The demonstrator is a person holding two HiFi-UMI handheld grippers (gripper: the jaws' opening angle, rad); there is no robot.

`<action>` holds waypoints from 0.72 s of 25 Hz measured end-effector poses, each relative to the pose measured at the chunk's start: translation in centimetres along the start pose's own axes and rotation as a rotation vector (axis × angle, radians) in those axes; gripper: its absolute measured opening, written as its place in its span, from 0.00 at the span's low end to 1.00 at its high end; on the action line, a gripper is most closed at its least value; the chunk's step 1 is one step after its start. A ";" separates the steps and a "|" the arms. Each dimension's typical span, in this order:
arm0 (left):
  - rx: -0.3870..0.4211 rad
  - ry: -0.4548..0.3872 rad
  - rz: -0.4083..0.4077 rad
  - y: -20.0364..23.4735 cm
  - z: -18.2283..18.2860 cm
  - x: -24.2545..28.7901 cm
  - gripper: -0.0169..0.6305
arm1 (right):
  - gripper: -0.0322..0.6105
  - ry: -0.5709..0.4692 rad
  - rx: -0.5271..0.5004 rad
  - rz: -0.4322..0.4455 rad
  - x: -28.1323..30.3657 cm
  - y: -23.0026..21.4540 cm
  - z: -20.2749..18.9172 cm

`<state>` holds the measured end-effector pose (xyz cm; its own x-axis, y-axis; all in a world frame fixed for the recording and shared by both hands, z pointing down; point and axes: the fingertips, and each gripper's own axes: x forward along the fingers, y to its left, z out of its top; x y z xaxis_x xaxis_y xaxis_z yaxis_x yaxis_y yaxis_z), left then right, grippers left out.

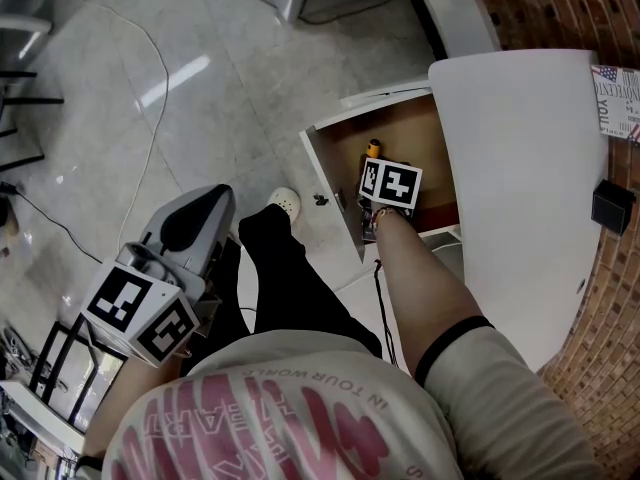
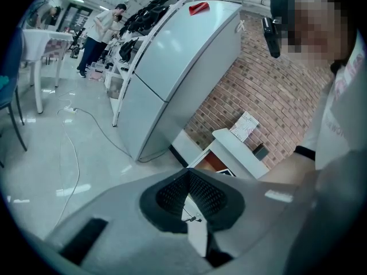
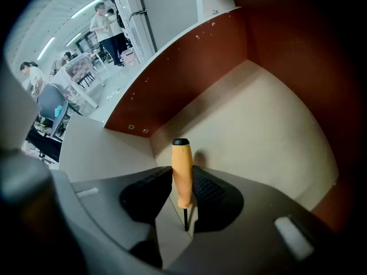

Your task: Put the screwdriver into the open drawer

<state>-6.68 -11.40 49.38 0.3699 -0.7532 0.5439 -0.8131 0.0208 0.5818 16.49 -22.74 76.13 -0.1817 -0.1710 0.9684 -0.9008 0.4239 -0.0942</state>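
The right gripper [image 3: 182, 179] has its jaws shut on the screwdriver [image 3: 181, 159]. They pinch its orange handle from both sides. The thin black rod sticks out toward the camera, and the black end of the handle points down into the open drawer [image 3: 189, 67]. The screwdriver is over the pale drawer bottom, near the brown back corner. The left gripper [image 2: 188, 173] has its jaw tips together with nothing in them, out over the shiny floor [image 2: 57, 171].

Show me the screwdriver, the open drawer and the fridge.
screwdriver [image 3: 182, 176]: right gripper view, on its orange handle.
open drawer [image 3: 258, 125]: right gripper view, on its pale floor.
fridge [image 2: 183, 47]: left gripper view, on its upper door.
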 end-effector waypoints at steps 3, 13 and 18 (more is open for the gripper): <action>-0.006 0.001 0.005 0.1 -0.3 0.0 0.03 | 0.24 0.001 -0.006 0.004 0.1 0.0 -0.1; -0.011 0.003 0.006 -0.2 -0.6 0.2 0.03 | 0.24 0.025 -0.002 0.001 0.4 -0.7 -0.8; -0.019 0.008 0.015 0.0 -0.7 0.1 0.03 | 0.24 0.027 -0.003 0.003 0.5 -0.6 -0.9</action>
<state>-6.31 -11.03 49.89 0.3613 -0.7474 0.5575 -0.8101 0.0444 0.5846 17.31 -22.30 76.93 -0.1734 -0.1455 0.9740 -0.8989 0.4275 -0.0962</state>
